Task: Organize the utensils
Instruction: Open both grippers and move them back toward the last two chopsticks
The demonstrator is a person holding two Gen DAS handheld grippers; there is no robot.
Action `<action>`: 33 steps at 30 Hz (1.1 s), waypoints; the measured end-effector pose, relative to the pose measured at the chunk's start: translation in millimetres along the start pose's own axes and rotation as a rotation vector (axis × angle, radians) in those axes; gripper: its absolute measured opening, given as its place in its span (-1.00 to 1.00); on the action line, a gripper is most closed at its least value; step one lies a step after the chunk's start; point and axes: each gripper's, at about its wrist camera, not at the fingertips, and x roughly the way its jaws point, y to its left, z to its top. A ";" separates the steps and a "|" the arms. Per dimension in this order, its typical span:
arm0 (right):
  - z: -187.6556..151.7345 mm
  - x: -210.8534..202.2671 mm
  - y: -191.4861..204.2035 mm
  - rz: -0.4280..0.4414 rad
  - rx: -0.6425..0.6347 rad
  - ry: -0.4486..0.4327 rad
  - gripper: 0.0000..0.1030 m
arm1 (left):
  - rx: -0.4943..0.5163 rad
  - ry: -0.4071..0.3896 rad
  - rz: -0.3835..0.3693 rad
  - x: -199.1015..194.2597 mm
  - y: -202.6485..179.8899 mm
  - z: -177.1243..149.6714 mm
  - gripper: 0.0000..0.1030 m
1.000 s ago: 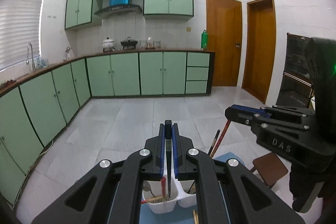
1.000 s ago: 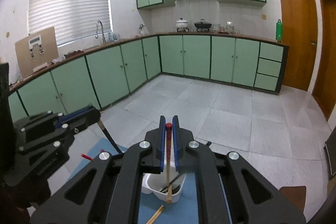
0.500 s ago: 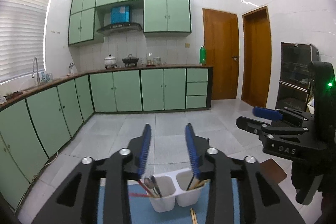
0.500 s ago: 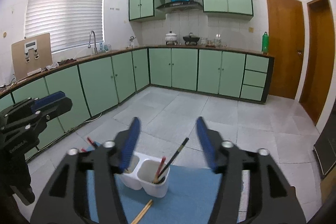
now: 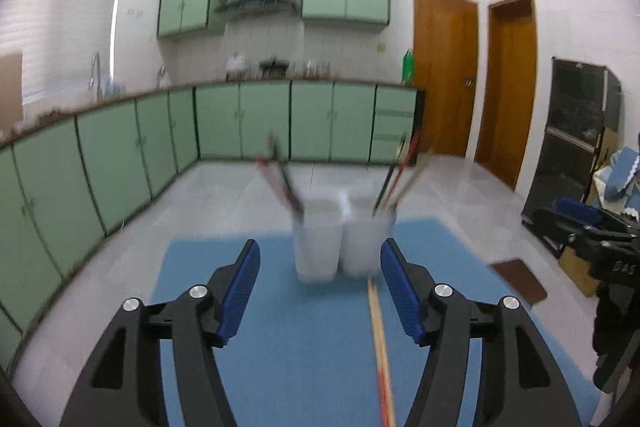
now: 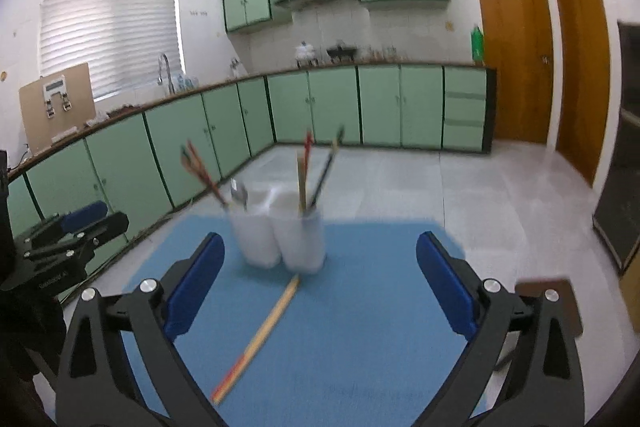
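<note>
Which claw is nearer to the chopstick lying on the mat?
Left. The chopstick lies between the left claw's fingers, close to its right one. The right claw also straddles it, but with wider gaps.

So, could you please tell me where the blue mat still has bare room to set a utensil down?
The blue mat is bare right of the wooden chopstick, out to its right edge, and also left of it. It is crowded only at the far middle, where the white two-cup utensil holder stands with the chopstick's tip beside its base.

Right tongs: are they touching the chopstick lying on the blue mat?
Apart. The right wrist view shows the right tongs open and empty, with the chopstick flat on the mat between them, clear of both pads.
</note>
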 end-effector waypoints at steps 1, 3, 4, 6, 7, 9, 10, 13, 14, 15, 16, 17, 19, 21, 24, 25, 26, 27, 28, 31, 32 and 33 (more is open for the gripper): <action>-10.4 2.4 0.1 -0.007 0.006 0.021 0.82 | 0.000 0.021 0.013 2.7 0.0 -11.2 0.20; -33.4 10.8 2.1 -0.016 0.021 0.080 0.82 | -0.014 0.075 0.030 11.7 5.2 -36.6 0.20; -43.3 14.4 4.2 -0.017 0.029 0.105 0.82 | -0.031 0.105 0.030 16.7 8.3 -47.2 0.20; -58.1 18.4 9.6 -0.020 0.041 0.133 0.82 | -0.047 0.140 0.032 24.1 12.5 -61.2 0.20; -62.5 19.5 13.1 -0.020 0.042 0.142 0.82 | -0.051 0.160 0.033 27.3 13.5 -69.0 0.20; -75.6 23.9 18.0 -0.029 0.044 0.167 0.82 | -0.055 0.198 0.035 34.0 14.0 -82.5 0.20; -80.3 26.2 20.3 -0.028 0.041 0.178 0.82 | -0.052 0.216 0.037 36.9 14.1 -88.7 0.20; -95.4 32.4 27.9 -0.032 0.040 0.215 0.82 | -0.048 0.256 0.039 40.1 13.3 -102.9 0.20; -100.7 34.8 30.9 -0.032 0.042 0.230 0.82 | -0.048 0.266 0.040 40.7 14.1 -106.8 0.20; -105.1 37.0 33.7 -0.031 0.041 0.244 0.82 | -0.048 0.276 0.041 41.5 15.7 -111.0 0.20; -106.3 39.3 34.9 -0.031 0.039 0.251 0.82 | -0.048 0.287 0.042 41.7 16.6 -114.5 0.20; -111.8 41.4 39.8 -0.033 0.035 0.262 0.82 | -0.049 0.300 0.040 41.1 16.9 -120.2 0.20; -117.9 45.2 46.4 -0.031 0.021 0.281 0.82 | -0.049 0.320 0.040 40.7 18.4 -124.5 0.20; -122.2 46.6 51.6 -0.027 0.007 0.298 0.82 | -0.043 0.346 0.038 42.1 18.6 -130.7 0.20; -130.6 52.1 60.3 -0.008 -0.002 0.339 0.82 | -0.042 0.363 0.040 42.1 21.0 -135.7 0.20; -134.0 54.1 64.0 -0.001 -0.002 0.356 0.82 | -0.047 0.368 0.039 42.1 22.0 -136.2 0.20; -136.3 55.1 66.2 0.004 -0.002 0.367 0.82 | -0.053 0.372 0.040 42.3 23.6 -136.2 0.20; -138.2 56.6 68.9 0.008 -0.004 0.378 0.82 | -0.057 0.375 0.041 42.5 24.8 -135.8 0.20; -140.2 58.2 71.2 0.012 -0.009 0.390 0.82 | -0.059 0.376 0.041 42.6 25.6 -135.8 0.20; -143.9 62.0 80.6 0.014 -0.041 0.412 0.82 | -0.064 0.381 0.040 44.2 27.5 -135.2 0.20; -144.2 62.7 83.0 0.012 -0.052 0.416 0.82 | -0.066 0.383 0.038 44.8 28.2 -135.3 0.20; -144.3 63.4 85.0 0.013 -0.062 0.421 0.82 | -0.067 0.385 0.038 44.9 28.4 -136.2 0.20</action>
